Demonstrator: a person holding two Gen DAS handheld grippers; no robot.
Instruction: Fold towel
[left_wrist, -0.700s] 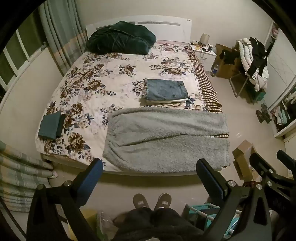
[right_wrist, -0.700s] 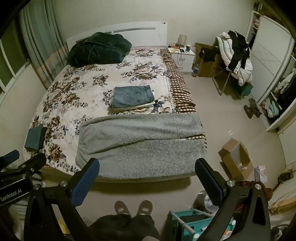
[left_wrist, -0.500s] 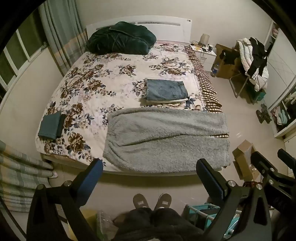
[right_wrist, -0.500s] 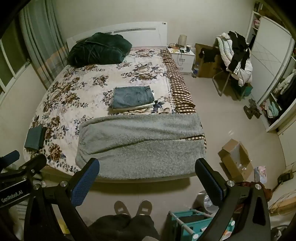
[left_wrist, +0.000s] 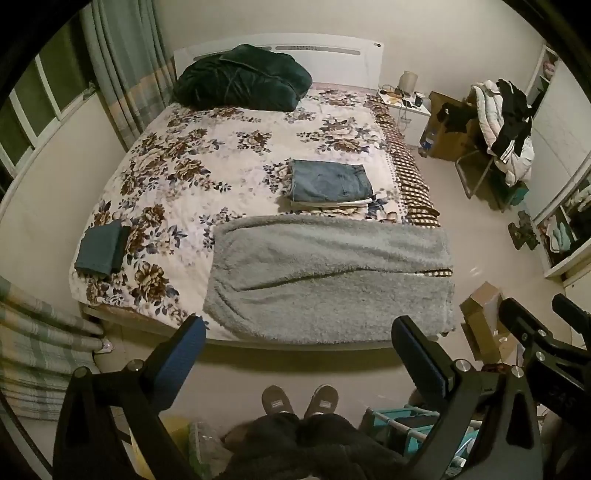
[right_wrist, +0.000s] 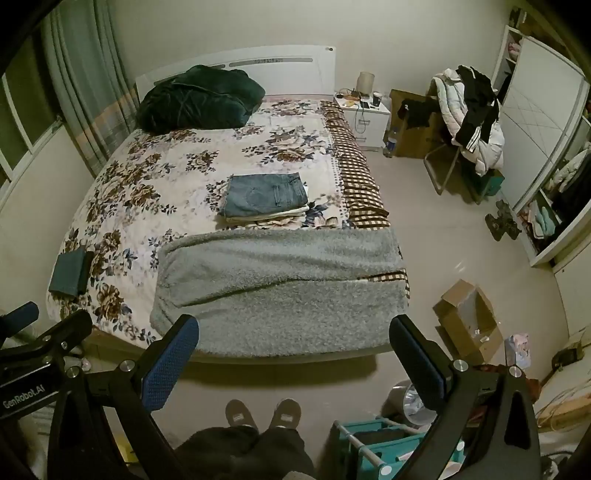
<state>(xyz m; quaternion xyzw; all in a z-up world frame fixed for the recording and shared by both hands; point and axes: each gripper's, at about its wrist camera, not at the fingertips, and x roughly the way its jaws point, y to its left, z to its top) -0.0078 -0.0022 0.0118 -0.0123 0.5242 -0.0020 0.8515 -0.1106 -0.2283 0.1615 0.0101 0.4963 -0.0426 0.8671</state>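
Note:
A fluffy grey towel (left_wrist: 328, 277) (right_wrist: 280, 291) lies spread across the foot of the bed, folded over once with a dark crease running along it. Both grippers hover high above the floor in front of the bed, well short of the towel. My left gripper (left_wrist: 295, 336) is open, its blue-padded fingers wide apart and holding nothing. My right gripper (right_wrist: 291, 336) is open too, with nothing in it. In the left wrist view the right gripper's body shows at the right edge.
On the floral bedspread (left_wrist: 207, 177) lie a stack of folded jeans and clothes (left_wrist: 328, 184), a small folded teal cloth (left_wrist: 98, 251) and a dark green duvet (left_wrist: 240, 83). A person's feet (right_wrist: 262, 411) stand below. A cardboard box (right_wrist: 467, 321), teal rack (right_wrist: 376, 443) and clothes-laden chair (right_wrist: 469, 125) crowd the right.

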